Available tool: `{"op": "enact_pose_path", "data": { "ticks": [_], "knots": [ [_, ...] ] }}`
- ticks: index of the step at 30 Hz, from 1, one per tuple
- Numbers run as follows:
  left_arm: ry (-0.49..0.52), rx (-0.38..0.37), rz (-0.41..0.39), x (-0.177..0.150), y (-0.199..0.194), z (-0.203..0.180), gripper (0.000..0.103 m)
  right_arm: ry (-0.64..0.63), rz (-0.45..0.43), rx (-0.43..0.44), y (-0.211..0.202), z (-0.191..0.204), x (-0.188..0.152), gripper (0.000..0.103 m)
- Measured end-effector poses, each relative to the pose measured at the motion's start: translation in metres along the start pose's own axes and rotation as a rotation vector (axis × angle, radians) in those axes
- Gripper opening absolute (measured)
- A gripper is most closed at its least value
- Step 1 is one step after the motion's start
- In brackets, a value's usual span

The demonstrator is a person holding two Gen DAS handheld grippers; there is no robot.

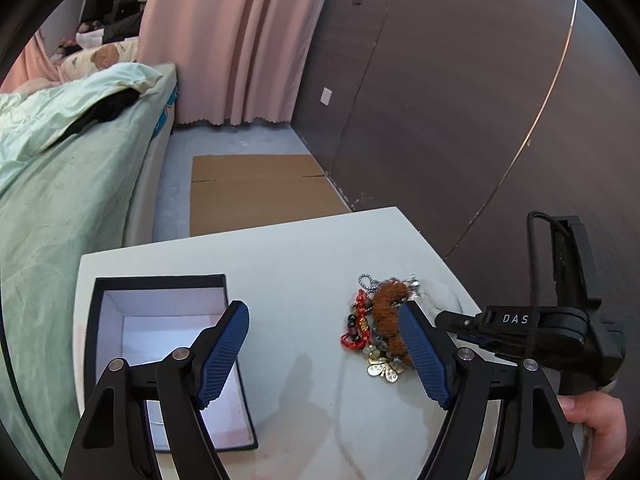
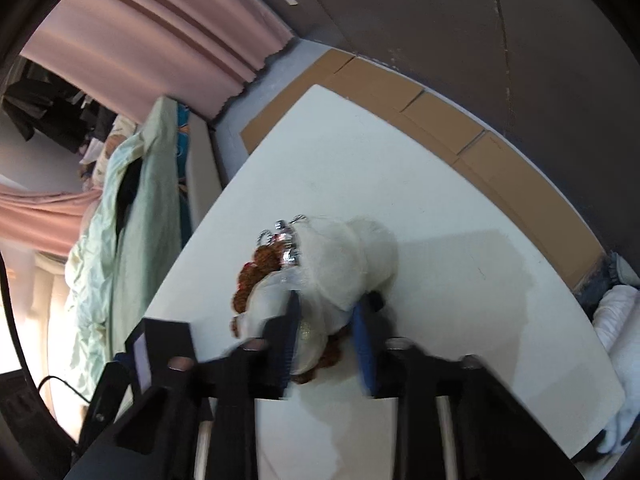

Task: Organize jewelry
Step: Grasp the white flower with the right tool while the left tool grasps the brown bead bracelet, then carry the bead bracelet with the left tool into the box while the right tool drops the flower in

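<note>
A pile of jewelry [image 1: 378, 330] lies on the white table [image 1: 304, 280]: red and dark bead strings, a silver chain, gold butterfly pieces and a brown bead bracelet. A white mesh pouch [image 2: 340, 268] lies on the pile. An open dark box [image 1: 168, 344] with a white inside stands at the left. My left gripper [image 1: 324, 348] is open above the table, its right finger beside the pile, its left finger over the box. My right gripper [image 2: 328, 340] has its fingers closed in on the pouch, with brown beads [image 2: 260, 272] beside it.
A bed with a green cover [image 1: 60, 184] stands left of the table. Flat cardboard [image 1: 256, 192] lies on the floor beyond it. A dark wall panel [image 1: 440, 100] and a pink curtain [image 1: 232, 40] are behind. White cloth [image 2: 616, 320] lies on the floor at right.
</note>
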State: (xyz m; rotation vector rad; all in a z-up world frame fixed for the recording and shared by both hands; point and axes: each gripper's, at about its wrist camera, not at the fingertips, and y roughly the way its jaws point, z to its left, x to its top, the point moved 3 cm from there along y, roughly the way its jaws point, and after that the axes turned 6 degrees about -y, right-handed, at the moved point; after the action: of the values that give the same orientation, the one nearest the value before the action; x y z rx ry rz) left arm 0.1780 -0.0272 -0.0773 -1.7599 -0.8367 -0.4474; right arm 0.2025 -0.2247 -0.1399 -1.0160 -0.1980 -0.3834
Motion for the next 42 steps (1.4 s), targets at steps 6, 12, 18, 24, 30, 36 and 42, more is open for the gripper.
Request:
{"op": "enact_pose_path", "data": {
  "ticks": [6, 12, 18, 24, 30, 36, 42],
  "knots": [
    [0.017, -0.014, 0.014, -0.001, 0.010, -0.010, 0.078, 0.028, -0.099, 0.073, -0.027, -0.001, 0.007, 0.003],
    [0.061, -0.025, 0.043, -0.008, 0.024, -0.028, 0.078, 0.052, -0.188, 0.148, -0.053, -0.002, 0.016, 0.003],
    [0.116, -0.034, 0.078, -0.022, 0.038, -0.048, 0.072, 0.051, -0.247, 0.177, -0.072, 0.000, 0.023, 0.003],
    [0.135, -0.027, 0.110, -0.035, 0.054, -0.058, 0.058, 0.060, -0.229, 0.193, -0.072, -0.003, 0.023, 0.003],
    [0.062, -0.033, 0.123, -0.040, 0.068, -0.053, 0.039, 0.055, -0.210, 0.199, -0.071, -0.003, 0.021, 0.003],
    [0.024, -0.064, 0.150, -0.044, 0.070, -0.053, 0.036, 0.047, -0.202, 0.199, -0.074, -0.005, 0.018, 0.003],
    [0.015, -0.059, 0.136, -0.046, 0.057, -0.049, 0.020, 0.042, -0.194, 0.202, -0.075, -0.006, 0.013, 0.003]
  ]
}}
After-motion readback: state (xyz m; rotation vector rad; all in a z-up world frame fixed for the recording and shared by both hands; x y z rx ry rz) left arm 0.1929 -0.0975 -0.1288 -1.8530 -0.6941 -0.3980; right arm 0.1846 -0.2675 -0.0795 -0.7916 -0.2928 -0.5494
